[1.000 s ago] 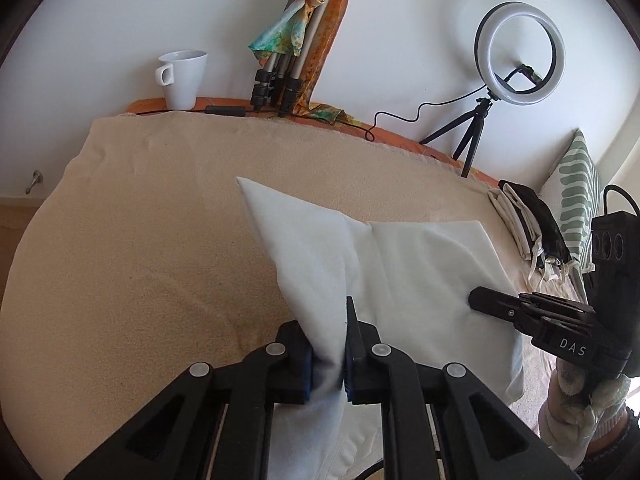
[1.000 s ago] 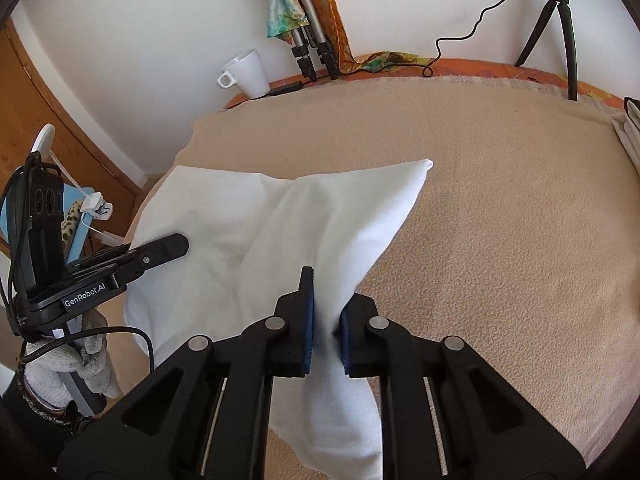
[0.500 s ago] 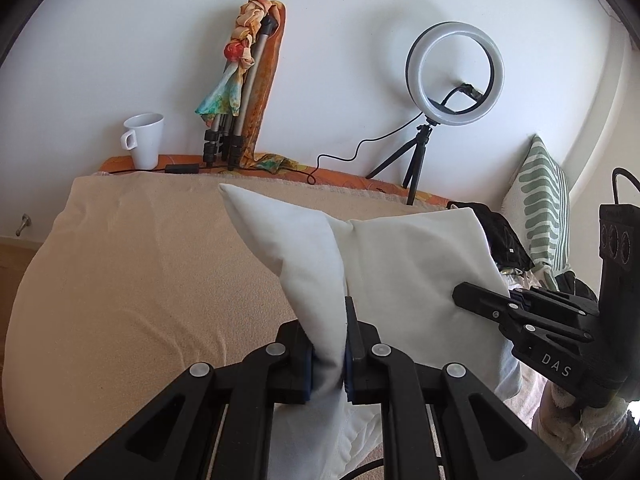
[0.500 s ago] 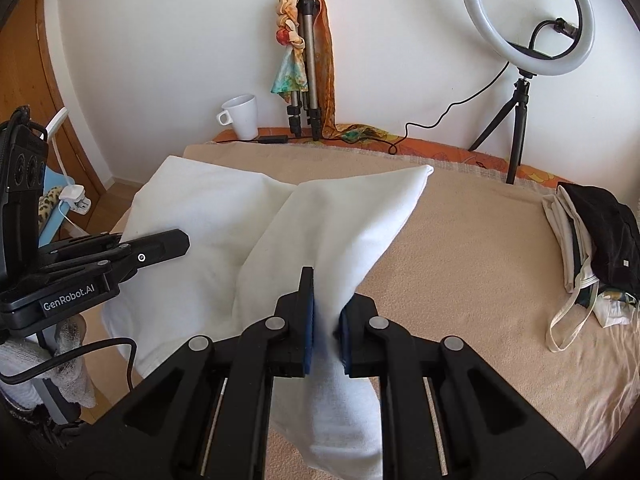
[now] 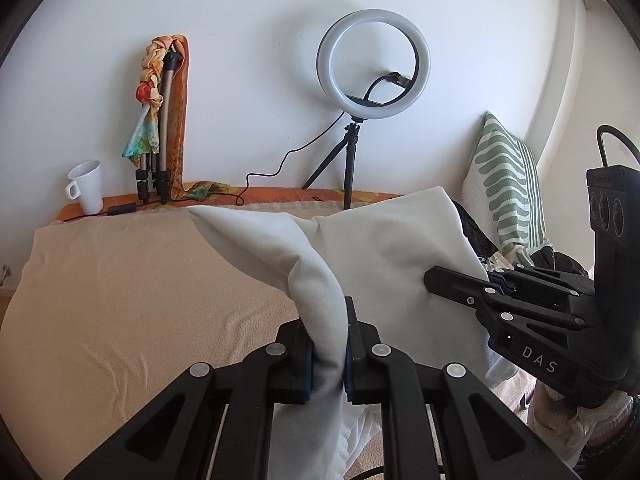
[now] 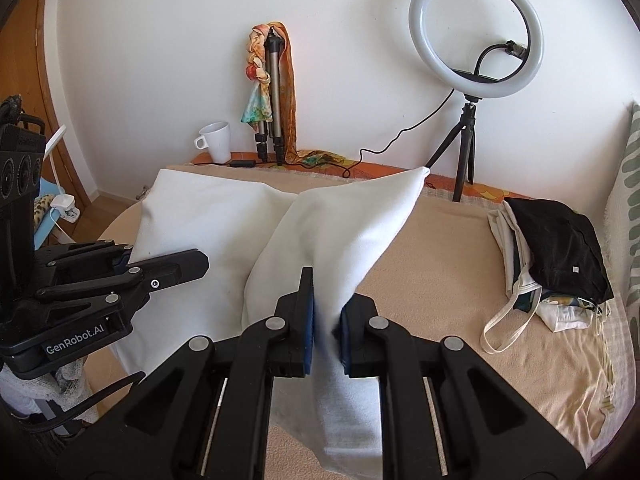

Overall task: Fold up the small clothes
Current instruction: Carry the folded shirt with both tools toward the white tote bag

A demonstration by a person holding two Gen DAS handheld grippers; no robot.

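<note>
A white cloth (image 5: 384, 248) is lifted above the beige-covered bed (image 5: 120, 280), stretched between both grippers. My left gripper (image 5: 326, 354) is shut on one edge of the cloth, which bunches up between its jaws. My right gripper (image 6: 326, 326) is shut on the other edge of the white cloth (image 6: 352, 224). In the left wrist view the right gripper (image 5: 480, 288) is at the right, beside the cloth. In the right wrist view the left gripper (image 6: 160, 268) is at the left. The cloth's far corners point up and away.
A pile of black and white clothes (image 6: 560, 256) lies at the bed's right side, next to a green-striped pillow (image 5: 508, 184). A ring light on a tripod (image 5: 372, 64), a white mug (image 5: 86, 190) and folded tripods with a scarf (image 5: 160, 120) stand along the back wall.
Both grippers have risen and tilted up with the cloth. The cloth has come off the bed and now hangs between them.
</note>
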